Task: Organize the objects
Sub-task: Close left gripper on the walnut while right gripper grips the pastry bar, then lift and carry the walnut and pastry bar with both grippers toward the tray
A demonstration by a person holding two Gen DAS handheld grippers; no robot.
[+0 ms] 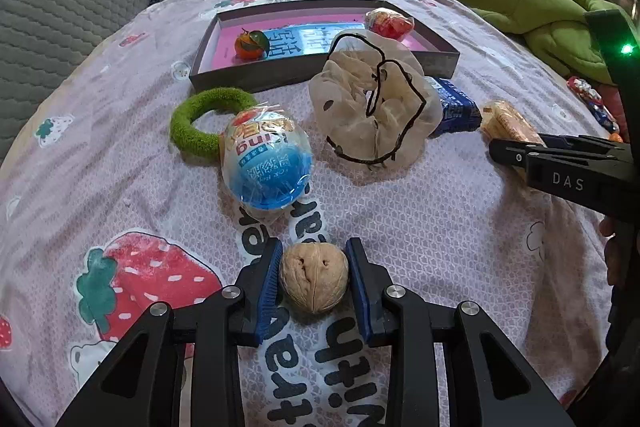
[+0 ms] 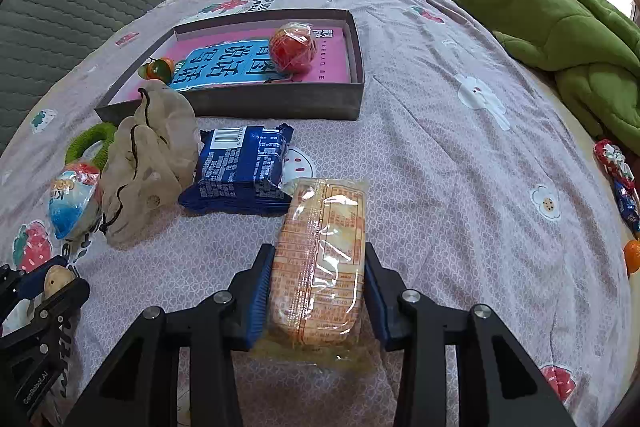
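Note:
A walnut (image 1: pixel 314 277) lies on the printed bedsheet between the blue pads of my left gripper (image 1: pixel 313 267), which press on both of its sides; the walnut (image 2: pixel 55 277) also shows at the far left of the right wrist view. My right gripper (image 2: pixel 317 267) is shut on the near end of an orange-printed clear snack packet (image 2: pixel 320 251), which lies flat on the sheet. Farther back stands a dark shallow box (image 2: pixel 280 103) with a pink and blue bottom. It holds a small orange fruit (image 1: pixel 250 45) and a red wrapped ball (image 2: pixel 291 47).
Between grippers and box lie a plastic-wrapped blue egg toy (image 1: pixel 266 163), a green fuzzy ring (image 1: pixel 192 135), a beige scrunchie (image 1: pixel 372 107) and a blue packet (image 2: pixel 240 171). A green blanket (image 2: pixel 560 27) fills the right side, a grey pillow (image 1: pixel 60 7) the left. Wrapped candies (image 2: pixel 616 171) lie at the right edge.

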